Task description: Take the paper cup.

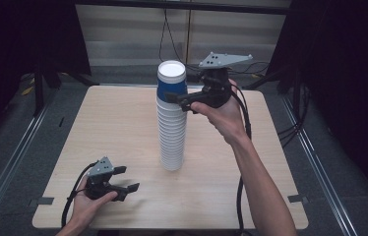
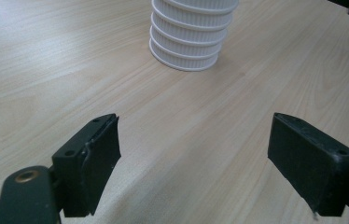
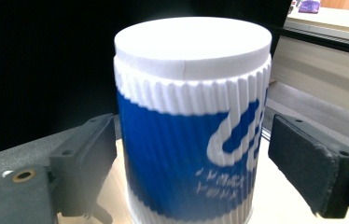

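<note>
Cups (image 1: 172,123) are stacked upside down in one tall tower near the middle of the desk (image 1: 123,123), and the blue-and-white cup (image 1: 171,83) is sitting on the very top, bottom up. So my read is that the stacking part for this cup is basically done: it looks seated on the pile, square and not leaning. My right claw (image 1: 174,100) is up beside that top cup with the jaws spread on either side of it, and as far as I can see the pads aren't pressing on it, so I'd call it let go. What's left, I guess, is backing that claw off without bumping the tower. I don't see any loose cups lying around on the desk.

My left claw (image 1: 129,181) is low at the near left corner of the desk, wide open, nothing in it, well apart from the tower.

View differences: the high view gives me the whole tower and where both hands sit. The right gripper view is where I can actually see the gaps between the pads and the ribbed cup wall (image 3: 186,154), plus the blue print, though the lettering is too blurry to read. The left gripper view gets the foot of the tower (image 2: 187,44), showing the bottom rims sitting flat on the wood.
</note>
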Demonstrator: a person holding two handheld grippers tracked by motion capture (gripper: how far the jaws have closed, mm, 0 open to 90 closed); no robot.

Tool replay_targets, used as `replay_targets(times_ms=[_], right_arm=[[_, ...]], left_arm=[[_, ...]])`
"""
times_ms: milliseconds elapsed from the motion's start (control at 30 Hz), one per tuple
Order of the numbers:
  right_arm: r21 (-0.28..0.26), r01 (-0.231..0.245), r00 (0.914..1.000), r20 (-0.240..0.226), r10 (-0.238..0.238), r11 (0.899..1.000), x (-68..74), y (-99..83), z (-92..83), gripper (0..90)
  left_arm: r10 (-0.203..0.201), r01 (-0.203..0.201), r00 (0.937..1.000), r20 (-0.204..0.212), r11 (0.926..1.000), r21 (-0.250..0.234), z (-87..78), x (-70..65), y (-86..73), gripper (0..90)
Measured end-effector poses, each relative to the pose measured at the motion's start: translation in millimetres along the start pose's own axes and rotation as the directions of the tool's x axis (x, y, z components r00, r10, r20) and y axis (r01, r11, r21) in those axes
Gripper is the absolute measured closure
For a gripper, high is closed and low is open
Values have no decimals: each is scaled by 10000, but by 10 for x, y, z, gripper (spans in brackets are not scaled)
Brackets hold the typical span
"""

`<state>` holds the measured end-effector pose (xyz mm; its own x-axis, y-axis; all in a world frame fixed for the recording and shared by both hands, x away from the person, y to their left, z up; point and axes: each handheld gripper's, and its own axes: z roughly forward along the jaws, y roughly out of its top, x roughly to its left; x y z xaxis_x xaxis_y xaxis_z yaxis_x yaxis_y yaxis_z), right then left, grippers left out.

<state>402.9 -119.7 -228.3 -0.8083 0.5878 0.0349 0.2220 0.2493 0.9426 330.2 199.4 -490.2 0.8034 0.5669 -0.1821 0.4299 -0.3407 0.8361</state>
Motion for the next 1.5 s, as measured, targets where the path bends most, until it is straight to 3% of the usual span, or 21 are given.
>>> replay_targets(times_ms=[67, 967, 1500], right_arm=[[261, 48, 10000, 28, -48, 9996, 5, 16, 39, 163], [167, -13, 9999, 168, 11, 9999, 31, 143, 129, 250], [-604, -59, 9997, 237, 73, 9982, 43, 188, 80, 253]], left_arm=[[-6, 6, 10000, -18, 10000, 8, 1, 0, -1, 169], [75, -75, 10000, -29, 9999, 145, 14, 1, -3, 172], [46, -46, 10000, 5, 9999, 151, 14, -7, -5, 173]])
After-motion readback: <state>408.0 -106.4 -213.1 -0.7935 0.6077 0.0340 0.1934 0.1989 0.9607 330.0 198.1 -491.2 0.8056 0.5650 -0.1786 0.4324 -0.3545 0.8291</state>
